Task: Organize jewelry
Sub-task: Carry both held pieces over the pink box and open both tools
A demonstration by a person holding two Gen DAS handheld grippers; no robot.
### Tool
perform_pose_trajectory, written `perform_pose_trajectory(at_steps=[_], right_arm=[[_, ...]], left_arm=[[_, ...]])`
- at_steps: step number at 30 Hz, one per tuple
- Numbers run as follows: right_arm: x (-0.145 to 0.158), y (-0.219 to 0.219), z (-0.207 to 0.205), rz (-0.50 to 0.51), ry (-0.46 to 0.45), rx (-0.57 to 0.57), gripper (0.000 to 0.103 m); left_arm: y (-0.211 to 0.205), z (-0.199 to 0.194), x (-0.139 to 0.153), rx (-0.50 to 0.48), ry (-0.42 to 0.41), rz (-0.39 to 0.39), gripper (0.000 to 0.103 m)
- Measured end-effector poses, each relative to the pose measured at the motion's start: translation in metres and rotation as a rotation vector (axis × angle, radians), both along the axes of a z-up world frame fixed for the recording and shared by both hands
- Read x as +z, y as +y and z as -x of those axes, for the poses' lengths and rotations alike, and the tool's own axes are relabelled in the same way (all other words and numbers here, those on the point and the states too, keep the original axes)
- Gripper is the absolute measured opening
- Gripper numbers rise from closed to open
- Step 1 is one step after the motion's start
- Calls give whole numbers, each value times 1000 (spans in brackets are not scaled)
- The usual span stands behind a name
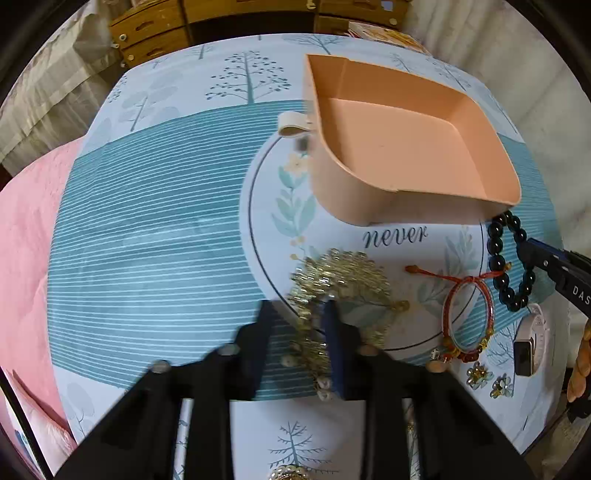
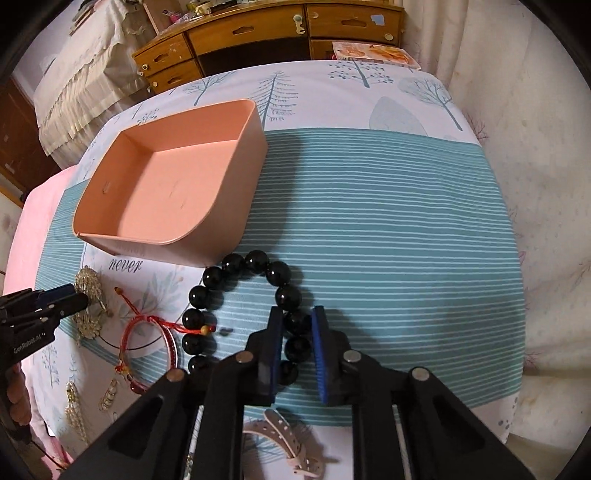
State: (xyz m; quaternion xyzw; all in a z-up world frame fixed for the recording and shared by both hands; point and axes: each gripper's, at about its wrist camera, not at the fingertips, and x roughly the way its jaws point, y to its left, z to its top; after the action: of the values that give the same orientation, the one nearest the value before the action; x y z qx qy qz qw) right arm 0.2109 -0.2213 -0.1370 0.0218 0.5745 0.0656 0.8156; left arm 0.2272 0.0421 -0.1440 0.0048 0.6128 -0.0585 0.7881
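Note:
An empty peach box (image 1: 402, 136) (image 2: 173, 181) stands on the patterned cloth. My left gripper (image 1: 299, 314) has its jaws apart around a gold beaded piece (image 1: 340, 284), which lies on the cloth; it also shows in the right wrist view (image 2: 88, 291). My right gripper (image 2: 297, 317) straddles the near side of a black bead bracelet (image 2: 258, 262), pads close to the beads; whether they touch is unclear. The bracelet also shows in the left wrist view (image 1: 496, 236). A red cord bangle (image 1: 469, 317) (image 2: 155, 332) lies between the two pieces.
Flower earrings (image 1: 480, 376), a pale watch (image 1: 528, 339) and its strap (image 2: 291, 443) lie near the front edge. A white clip (image 1: 293, 123) sits left of the box. A wooden dresser (image 2: 258, 33) stands behind the table.

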Motion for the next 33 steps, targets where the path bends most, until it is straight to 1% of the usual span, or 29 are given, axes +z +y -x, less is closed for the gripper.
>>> perform_pose_trajectory(at_steps=[3,5,6,7,9,15,19,23,24,27,29,33], right_arm=[[2,0,3,-12,-1,5,15],[9,0,8,-26,-17,10,15],[14,0,10,-37,-28,13,15],[19,0,13,-43,-39,15,15],[32,1,17,-57,-67,25,15],[75,15,33,-94,-157,74,15],[101,28,37,-112,-220,101,15],[120,37,30,-134,-281,89,15],[124,38,24,-159,-292,82,15],[130,44,12,-192,-326,67,15],[129,49,-1,-207,-345,59,15],[111,57,-28,-253,-301,45,15]], left_arm=[[-2,0,-1,6,-3,5,12],[-2,3,-1,6,-10,7,10],[-1,6,2,6,-21,10,8],[-1,10,5,5,-27,12,4],[0,19,10,-1,-34,24,5],[-6,35,29,-31,-82,20,4],[-14,44,53,-56,-133,26,5],[-20,41,83,-72,-195,40,5],[-21,38,94,-73,-211,43,5],[-29,30,118,-70,-264,44,5],[-33,18,130,-58,-295,47,5],[-42,-12,130,-33,-316,22,5]])
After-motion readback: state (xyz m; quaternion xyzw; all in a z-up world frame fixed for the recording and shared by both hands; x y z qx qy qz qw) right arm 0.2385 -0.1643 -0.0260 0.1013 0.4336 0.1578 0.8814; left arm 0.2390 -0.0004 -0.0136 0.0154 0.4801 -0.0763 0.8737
